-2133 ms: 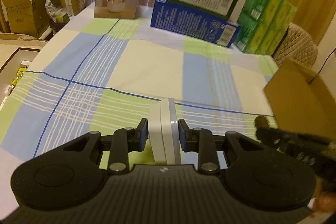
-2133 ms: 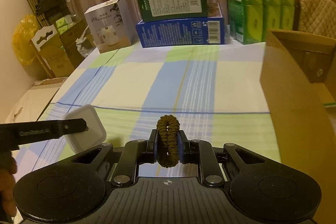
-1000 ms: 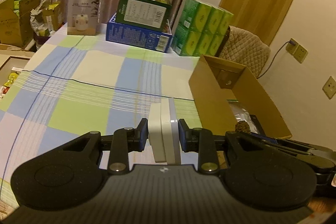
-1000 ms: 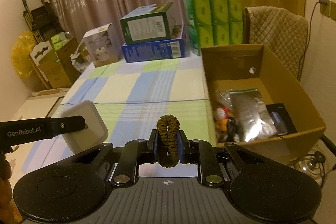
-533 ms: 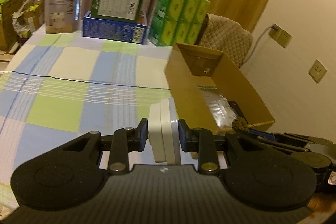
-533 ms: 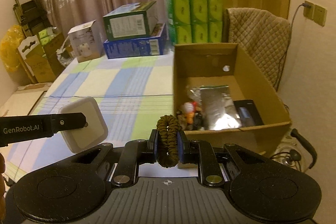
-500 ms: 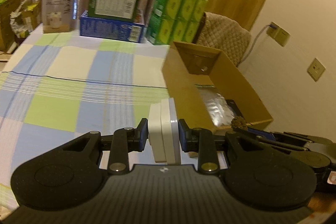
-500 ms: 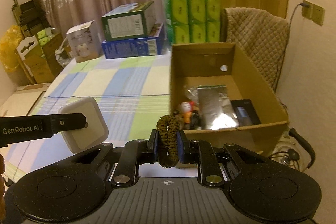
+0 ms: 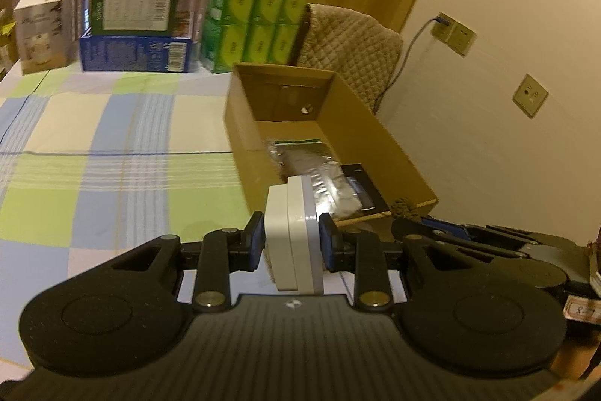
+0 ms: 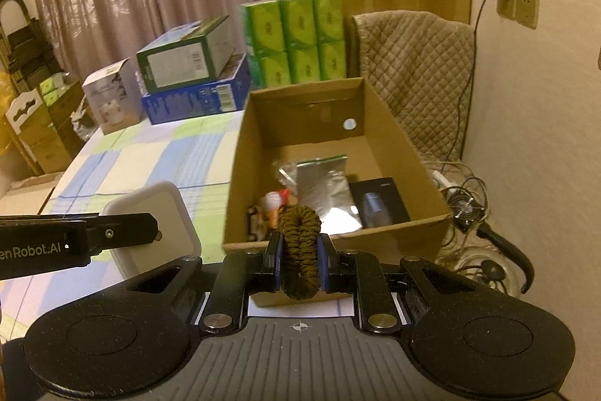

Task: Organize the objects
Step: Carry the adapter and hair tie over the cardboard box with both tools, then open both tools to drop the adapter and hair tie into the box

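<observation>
From the left wrist cam, the left gripper (image 9: 293, 242) was clamped on a white square box (image 9: 293, 235), held on edge between the two pads, so you mostly saw its thin side. It hung over the checked cloth (image 9: 112, 153) right at the near left corner of the open cardboard box (image 9: 379, 141). Inside the carton a silver foil pouch (image 9: 315, 168) lay flat with a black packet (image 9: 362, 190) next to it. The other gripper poked in from the right edge, a bit of brown braided loop (image 9: 403, 207) showing at its tip, just by the carton's near wall. Further back on the cloth sat a green box stacked on a blue box (image 9: 135, 57), and a green tissue pack (image 9: 255, 25) beside them.

The right wrist cam had the right gripper (image 10: 299, 264) squeezed tight on that brown braided loop (image 10: 300, 247), which stood upright between the pads. It sat just in front of the cardboard box's (image 10: 420, 168) near wall. In the carton: the foil pouch (image 10: 323, 186), the black packet (image 10: 379, 202), and a small red-and-white toy (image 10: 274, 203) in the near left corner. On the left, the left gripper's finger crossed the white square box (image 10: 165, 209), flat face toward the camera, above the cloth beside the carton.
</observation>
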